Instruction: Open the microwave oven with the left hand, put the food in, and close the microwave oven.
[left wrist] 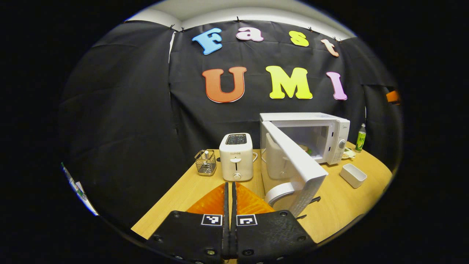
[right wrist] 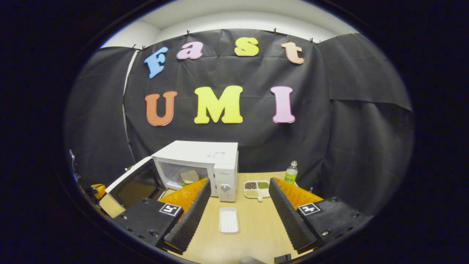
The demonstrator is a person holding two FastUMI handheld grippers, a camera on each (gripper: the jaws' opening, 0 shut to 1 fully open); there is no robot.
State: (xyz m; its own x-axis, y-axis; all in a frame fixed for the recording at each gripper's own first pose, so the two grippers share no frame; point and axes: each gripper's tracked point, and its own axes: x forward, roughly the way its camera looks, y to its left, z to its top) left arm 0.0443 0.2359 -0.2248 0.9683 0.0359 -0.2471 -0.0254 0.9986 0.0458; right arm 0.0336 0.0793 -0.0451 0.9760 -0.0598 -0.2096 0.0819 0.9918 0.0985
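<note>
On the table (right wrist: 256, 223), microwave (right wrist: 205, 165) door (left wrist: 293, 161) open, sandwich (right wrist: 189, 176) inside, right claw (right wrist: 238, 205) spread

Left tool (left wrist: 230, 205) fingers pressed together and empty, right tool (right wrist: 238, 209) fingers spread wide, holding nothing

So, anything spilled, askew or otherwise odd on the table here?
Nothing stands out. The microwave door hangs open with the sandwich inside, as the task expects; toaster, white tray and bottle stand upright and intact.
</note>
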